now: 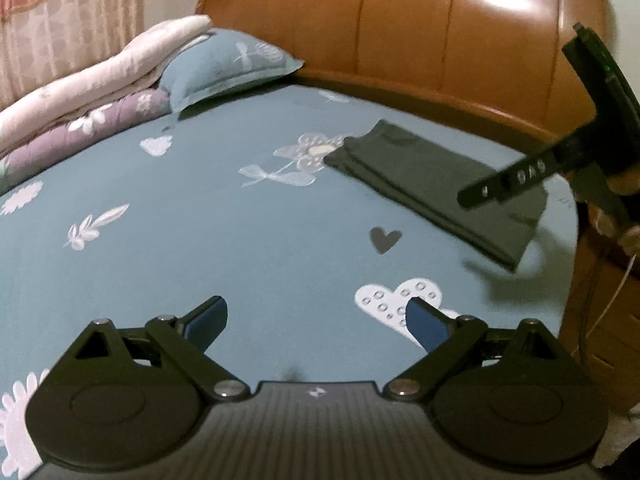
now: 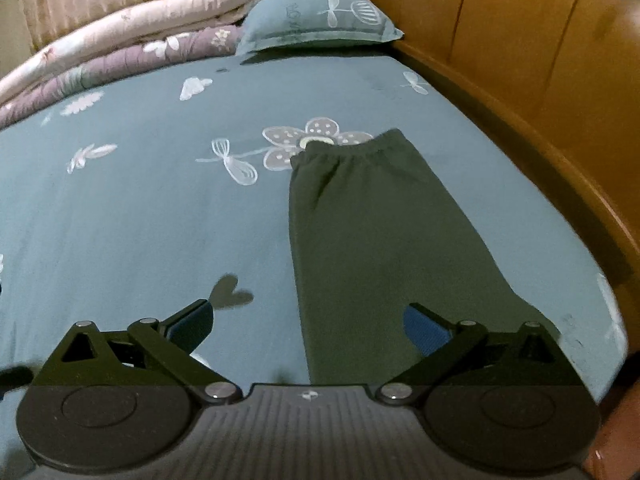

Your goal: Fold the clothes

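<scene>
While folded dark green trousers [image 2: 360,232] lie flat on the bed [image 2: 140,208], the right hand-held gripper [image 2: 308,328] hangs just above their near end, jaws spread wide, gripping nothing. Left of it, the left hand-held gripper [image 1: 316,320] is likewise open and empty. Beyond: a pillow [image 2: 316,16], stacked quilts [image 2: 120,52]. Right: a wooden headboard [image 2: 540,60].

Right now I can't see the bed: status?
Left gripper open, empty. Right gripper open, above folded dark trousers. Nothing in the way.
</scene>
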Available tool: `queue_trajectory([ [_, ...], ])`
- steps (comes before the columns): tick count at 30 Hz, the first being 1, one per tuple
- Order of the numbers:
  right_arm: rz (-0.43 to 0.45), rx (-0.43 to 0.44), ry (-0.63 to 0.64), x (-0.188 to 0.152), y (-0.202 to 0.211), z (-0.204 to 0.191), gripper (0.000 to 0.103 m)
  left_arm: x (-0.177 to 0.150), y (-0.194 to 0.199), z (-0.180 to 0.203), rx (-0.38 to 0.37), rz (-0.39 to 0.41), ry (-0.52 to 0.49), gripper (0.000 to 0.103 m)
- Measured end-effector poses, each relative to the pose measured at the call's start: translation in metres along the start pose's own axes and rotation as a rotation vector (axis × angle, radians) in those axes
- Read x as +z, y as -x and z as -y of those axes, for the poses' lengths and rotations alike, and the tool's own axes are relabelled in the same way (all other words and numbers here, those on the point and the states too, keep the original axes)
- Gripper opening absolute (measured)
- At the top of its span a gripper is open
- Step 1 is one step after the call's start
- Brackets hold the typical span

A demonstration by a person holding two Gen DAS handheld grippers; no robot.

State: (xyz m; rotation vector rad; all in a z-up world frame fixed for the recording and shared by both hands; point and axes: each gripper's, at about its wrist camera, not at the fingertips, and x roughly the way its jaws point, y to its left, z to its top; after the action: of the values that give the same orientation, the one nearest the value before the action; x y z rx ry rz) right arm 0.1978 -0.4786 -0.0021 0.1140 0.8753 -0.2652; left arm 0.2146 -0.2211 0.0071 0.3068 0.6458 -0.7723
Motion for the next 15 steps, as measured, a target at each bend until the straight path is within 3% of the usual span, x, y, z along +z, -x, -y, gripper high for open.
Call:
queue_trajectory([
  [6,0.012,-0.039,-0.067,-0.021,0.028,-0.016,0.103,0.008,0.010,-0.002,-0.047,0.023,-0.023,0.096],
  [9,0.006,-0.058,-0.108,-0.032,0.039,-0.022,0.103,0.012,0.019,-0.008,-0.070,0.053,0.002,0.096],
  [15,0.015,-0.062,-0.188,-0.051,0.057,-0.037,0.103,0.019,0.027,-0.019,-0.119,0.033,0.048,0.096],
])
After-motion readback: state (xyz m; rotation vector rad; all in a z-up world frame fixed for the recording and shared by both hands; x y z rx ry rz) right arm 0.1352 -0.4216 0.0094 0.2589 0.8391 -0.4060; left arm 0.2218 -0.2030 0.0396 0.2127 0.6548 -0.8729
